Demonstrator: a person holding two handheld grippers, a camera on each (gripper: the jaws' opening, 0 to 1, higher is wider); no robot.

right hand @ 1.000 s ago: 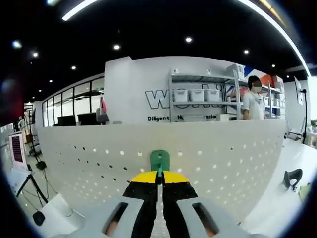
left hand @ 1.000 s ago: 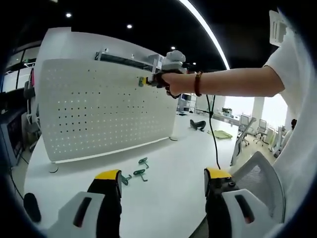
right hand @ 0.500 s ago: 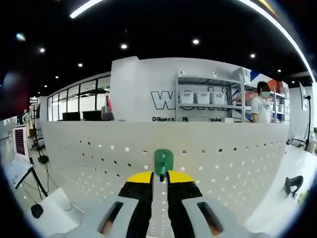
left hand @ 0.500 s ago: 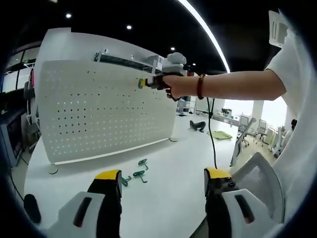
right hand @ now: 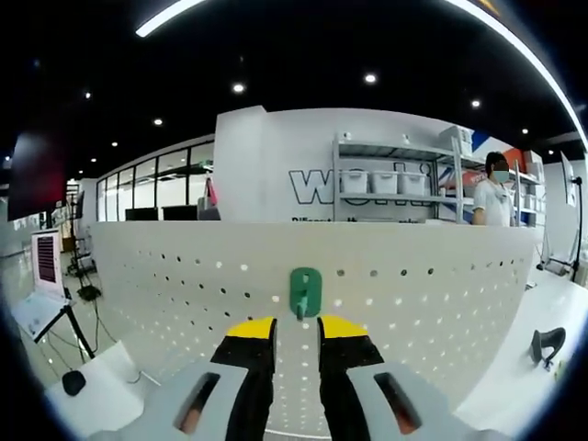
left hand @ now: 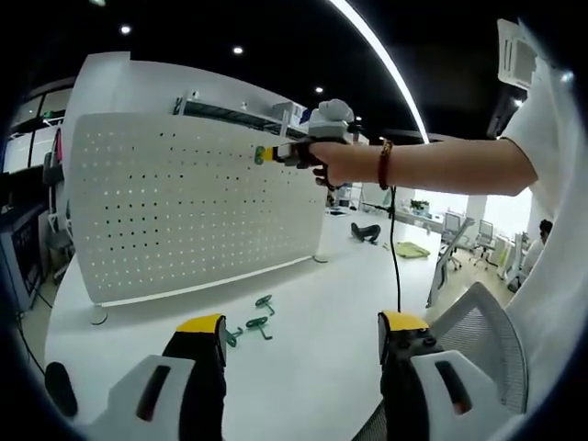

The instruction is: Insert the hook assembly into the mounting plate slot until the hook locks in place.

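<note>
Right gripper (right hand: 297, 328) letting go of the green hook (right hand: 305, 292) on the pegboard (right hand: 441, 285)

Its jaws are standing slightly apart, gripping nothing; backing straight off is keeping the 1 hung hook seated. Left gripper (left hand: 299, 329) is waiting wide open and empty over the table (left hand: 303, 367), where 2 spare hooks (left hand: 258, 321) are lying

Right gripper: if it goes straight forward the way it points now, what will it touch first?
Most likely the green hook on the white pegboard. It sits just ahead of the right gripper, in line with its open jaws. The exact gap is unclear.
</note>
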